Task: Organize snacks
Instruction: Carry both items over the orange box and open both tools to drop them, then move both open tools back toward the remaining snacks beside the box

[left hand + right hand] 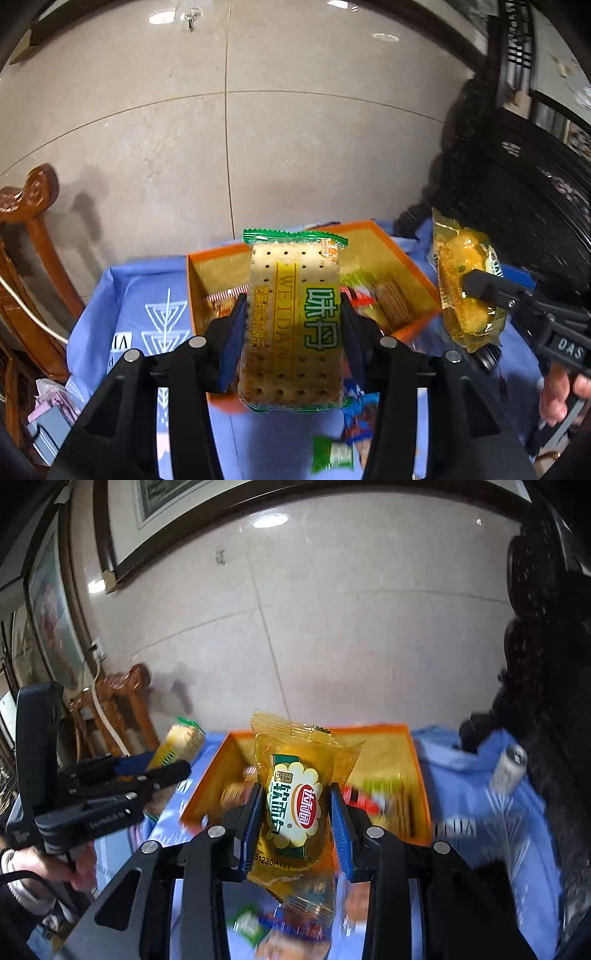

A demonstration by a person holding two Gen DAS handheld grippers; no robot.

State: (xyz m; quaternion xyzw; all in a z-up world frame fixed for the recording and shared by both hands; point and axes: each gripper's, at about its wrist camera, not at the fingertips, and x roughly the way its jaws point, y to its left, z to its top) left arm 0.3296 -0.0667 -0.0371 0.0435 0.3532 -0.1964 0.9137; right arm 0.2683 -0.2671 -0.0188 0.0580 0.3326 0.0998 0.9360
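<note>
Left gripper (293,314) is clamping the cracker pack (293,325) across its width, both blue pads pressing its long sides, pack standing upright between the jaws with its green crimped top edge above the fingertips. Right gripper (297,805) is gripping the yellow bread packet (295,801) the same way, jaws clenched on its middle, label facing the camera, packet sticking out past the tips and hanging a bit below them. Both items are hanging in the air, not touching the table. The orange box (421,266) is sitting just beyond and below the left jaws on the blue cloth (122,291); several wrapped snacks are lying inside it, wafer-looking ones on the right side, though blur is making them hard to identify. In the right wrist view the same orange box (417,760) is lying straight ahead past the fingertips. Loose snack wrappers (332,454) are lying on the cloth under the left jaws, nearer than the box. A small can (508,771) is lying well off to the right of the right jaws, blurred.
</note>
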